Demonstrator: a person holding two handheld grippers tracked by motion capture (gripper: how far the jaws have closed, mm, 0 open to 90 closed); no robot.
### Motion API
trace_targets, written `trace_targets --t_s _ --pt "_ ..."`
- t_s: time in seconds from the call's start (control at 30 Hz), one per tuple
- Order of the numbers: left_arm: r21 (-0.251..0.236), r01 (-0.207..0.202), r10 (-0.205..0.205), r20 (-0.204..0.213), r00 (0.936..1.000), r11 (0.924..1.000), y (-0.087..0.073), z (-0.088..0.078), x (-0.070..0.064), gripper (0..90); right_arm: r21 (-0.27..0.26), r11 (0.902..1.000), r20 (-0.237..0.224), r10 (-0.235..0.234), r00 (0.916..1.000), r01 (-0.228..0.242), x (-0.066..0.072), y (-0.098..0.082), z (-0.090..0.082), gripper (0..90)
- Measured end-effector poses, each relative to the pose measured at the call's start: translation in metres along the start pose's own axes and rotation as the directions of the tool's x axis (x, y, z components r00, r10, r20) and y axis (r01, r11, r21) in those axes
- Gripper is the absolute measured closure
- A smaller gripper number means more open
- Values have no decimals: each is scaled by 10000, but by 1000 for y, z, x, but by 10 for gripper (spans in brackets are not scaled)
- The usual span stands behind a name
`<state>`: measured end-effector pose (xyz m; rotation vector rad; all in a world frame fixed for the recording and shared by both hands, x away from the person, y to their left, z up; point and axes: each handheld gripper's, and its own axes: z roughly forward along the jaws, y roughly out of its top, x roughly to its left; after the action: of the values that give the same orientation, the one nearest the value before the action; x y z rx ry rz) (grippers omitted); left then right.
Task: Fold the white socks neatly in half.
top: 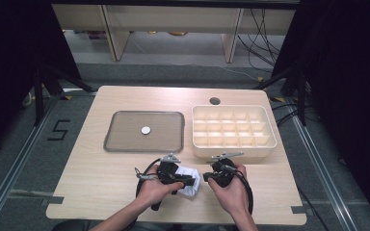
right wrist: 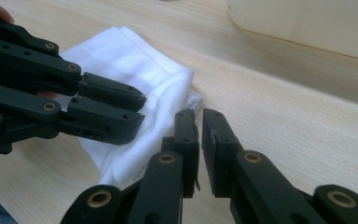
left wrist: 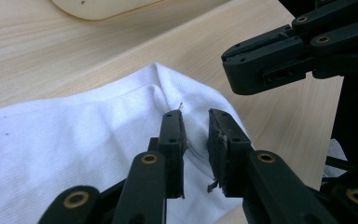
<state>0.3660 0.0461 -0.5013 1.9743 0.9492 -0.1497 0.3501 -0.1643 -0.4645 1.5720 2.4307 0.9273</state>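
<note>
Jaws of left gripper [left wrist: 196,140] pinch a fold of white cloth [left wrist: 74,154]; right gripper [right wrist: 199,140] nearly closed, holding nothing; cloth soft, light, limp; best taken at its hem.

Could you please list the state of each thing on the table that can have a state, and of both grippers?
White cloth: folded, lying on the table between the grippers.
Left gripper: jaws nearly closed, a narrow gap, over the cloth; a pinch cannot be told.
Right gripper: jaws almost shut, at the cloth's edge, nothing visible between them.
Compartment box: open, empty.
Tray: flat, with one small white disc on it.
</note>
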Motion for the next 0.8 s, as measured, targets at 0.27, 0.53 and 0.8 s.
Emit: trace_targets --t_s 0.27,0.53,0.8 --pt "-1177 189 -272 -692 9972 9929 6 -59 16 557 -401 9992 -375 28 9993 -43 18 16 -10 900" --pt "-436 1799 -1832 -918 9788 9827 -14 -72 47 478 -119 9995 -848 -296 9960 287 33 25 10 900" --pt "8 2509 -2495 -1000 9632 9680 -20 -57 56 527 815 9961 -1209 -246 9924 346 39 25 37 900"
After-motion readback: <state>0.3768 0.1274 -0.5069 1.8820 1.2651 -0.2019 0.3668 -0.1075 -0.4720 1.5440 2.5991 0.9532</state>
